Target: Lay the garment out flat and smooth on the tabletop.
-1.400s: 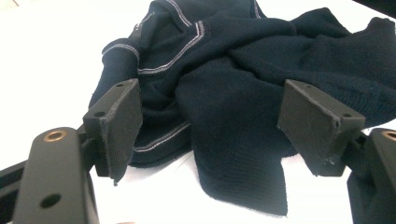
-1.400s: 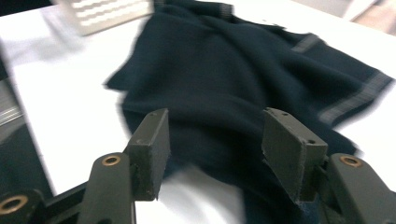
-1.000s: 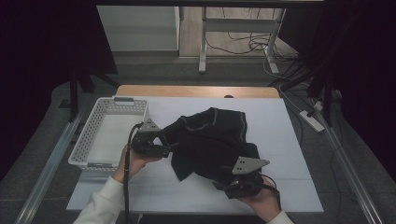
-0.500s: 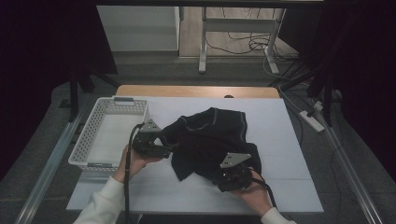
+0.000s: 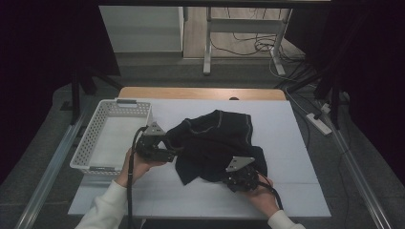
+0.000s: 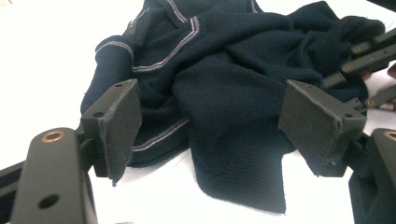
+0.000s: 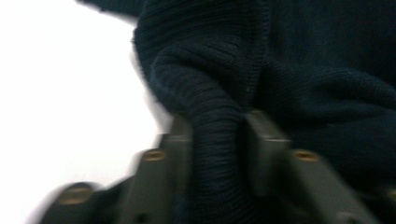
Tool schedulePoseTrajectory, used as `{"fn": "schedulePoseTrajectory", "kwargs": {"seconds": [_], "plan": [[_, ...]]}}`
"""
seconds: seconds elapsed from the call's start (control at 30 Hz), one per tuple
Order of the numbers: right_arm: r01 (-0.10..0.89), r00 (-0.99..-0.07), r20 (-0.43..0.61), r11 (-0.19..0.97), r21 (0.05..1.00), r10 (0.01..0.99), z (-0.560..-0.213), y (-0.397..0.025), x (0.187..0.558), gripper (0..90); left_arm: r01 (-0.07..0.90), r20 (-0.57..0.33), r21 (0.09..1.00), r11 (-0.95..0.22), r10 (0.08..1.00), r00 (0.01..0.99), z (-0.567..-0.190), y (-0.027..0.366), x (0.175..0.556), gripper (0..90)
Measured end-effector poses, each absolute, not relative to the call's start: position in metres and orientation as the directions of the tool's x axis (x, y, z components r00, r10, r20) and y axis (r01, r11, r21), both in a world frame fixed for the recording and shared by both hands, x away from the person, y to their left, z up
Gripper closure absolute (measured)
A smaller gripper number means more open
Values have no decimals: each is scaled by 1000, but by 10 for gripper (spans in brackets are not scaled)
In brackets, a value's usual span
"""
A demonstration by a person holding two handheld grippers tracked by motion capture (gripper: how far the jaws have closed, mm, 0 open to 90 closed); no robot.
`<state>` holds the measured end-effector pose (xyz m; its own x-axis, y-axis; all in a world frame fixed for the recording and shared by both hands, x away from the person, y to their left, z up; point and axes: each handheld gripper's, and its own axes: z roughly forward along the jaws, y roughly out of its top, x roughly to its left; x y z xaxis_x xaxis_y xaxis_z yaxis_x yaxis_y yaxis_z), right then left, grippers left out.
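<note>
Dark navy knit garment (image 5: 215, 143) lies crumpled at the centre of the white bench (image 5: 296, 143), pale stitched seams showing along its folds. White mesh basket (image 5: 102, 138) sits at 9 o'clock from it, on the bench's left edge, apart from the cloth.

Left hand-held gripper (image 5: 171, 153) is at the garment's 9 o'clock edge, held by the person's left hand (image 5: 136, 164), white sleeve (image 5: 102, 210) behind. In the left gripper view its jaws stand wide, one pad either side of a hanging fold, no cloth pinched; left hand-held gripper (image 6: 205, 121) points at the heap, and the garment (image 6: 224, 79) fills the space ahead.

Right hand-held gripper (image 5: 234, 179) is at the garment's 5 o'clock corner, right hand (image 5: 260, 193) behind it. Right gripper view, blurred: right hand-held gripper (image 7: 217, 140) has its jaws narrow, clamped on a ribbed roll of the garment (image 7: 299, 70), cloth squeezed between both pads. White bench surface shows at 9 o'clock in that view.
</note>
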<state>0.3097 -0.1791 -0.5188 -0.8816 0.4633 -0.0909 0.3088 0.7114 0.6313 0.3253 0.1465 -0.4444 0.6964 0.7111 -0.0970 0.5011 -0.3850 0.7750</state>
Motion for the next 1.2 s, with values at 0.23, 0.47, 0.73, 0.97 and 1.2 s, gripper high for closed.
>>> {"fn": "schedulePoseTrajectory", "kwargs": {"seconds": [0.23,0.47,0.73,0.97,1.2], "plan": [[343,-894,-20,712,613,448,-513,-197,302,777,504,-99,775,-382,714,693,-444,149,325,220],[341,-887,-19,682,647,461,-498,-229,278,776,503,-98,774,-384,712,695,-443,148,325,218],[378,-863,-10,659,650,505,-499,-258,270,772,502,-99,776,-381,713,694,-442,149,324,216],[369,-863,-21,657,657,505,-497,-257,268,616,503,-102,779,-373,717,690,-440,151,324,213],[305,-860,-52,594,745,507,-481,-244,259,386,499,-100,782,-373,716,691,-440,149,324,213]]}}
